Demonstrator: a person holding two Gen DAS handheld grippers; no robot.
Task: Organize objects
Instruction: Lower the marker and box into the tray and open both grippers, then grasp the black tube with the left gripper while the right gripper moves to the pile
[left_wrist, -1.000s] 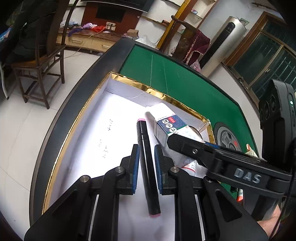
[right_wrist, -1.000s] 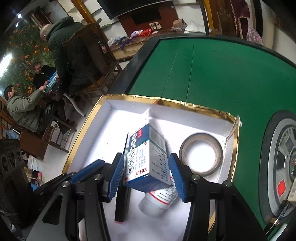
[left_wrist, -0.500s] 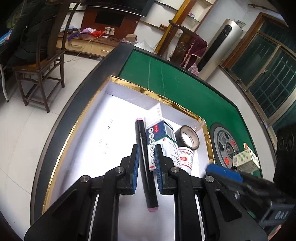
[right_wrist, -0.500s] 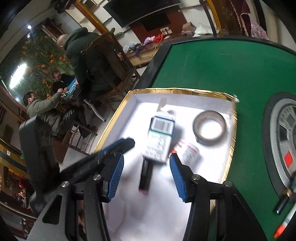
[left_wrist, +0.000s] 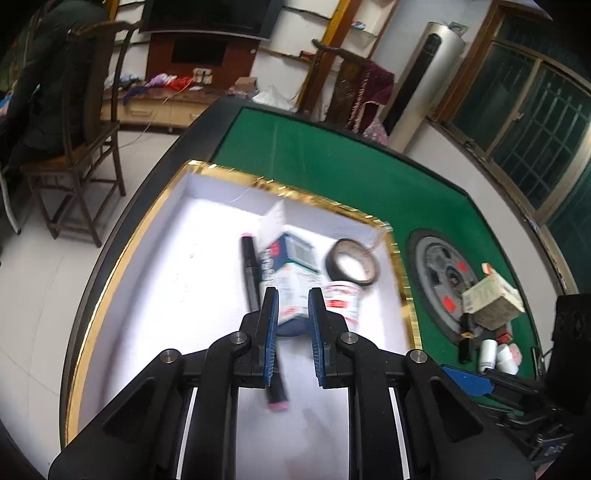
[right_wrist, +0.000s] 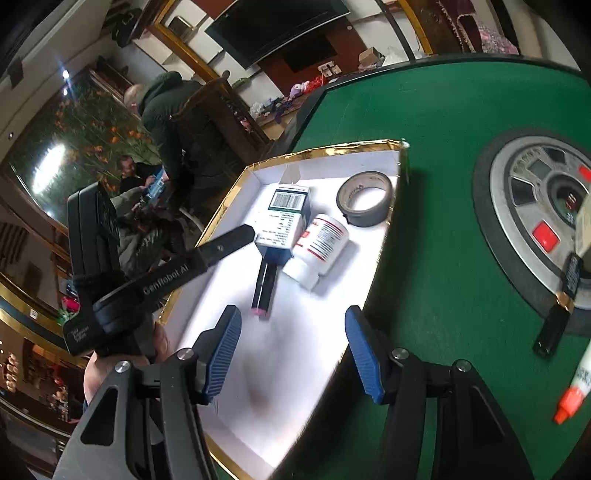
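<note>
Right tool (right_wrist: 291, 349) newly wider, empty, off the box (right_wrist: 282, 221); left tool (left_wrist: 291, 332) closed, empty.

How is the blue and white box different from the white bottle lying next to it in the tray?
The blue and white box has flat sides and square corners; the white bottle is round. The box shows a barcode on its end, while the bottle wears a label with red on it. The box rests across the black marker; the bottle lies on the tray floor. Both lie on their sides, touching, inside the gold-edged tray.
</note>
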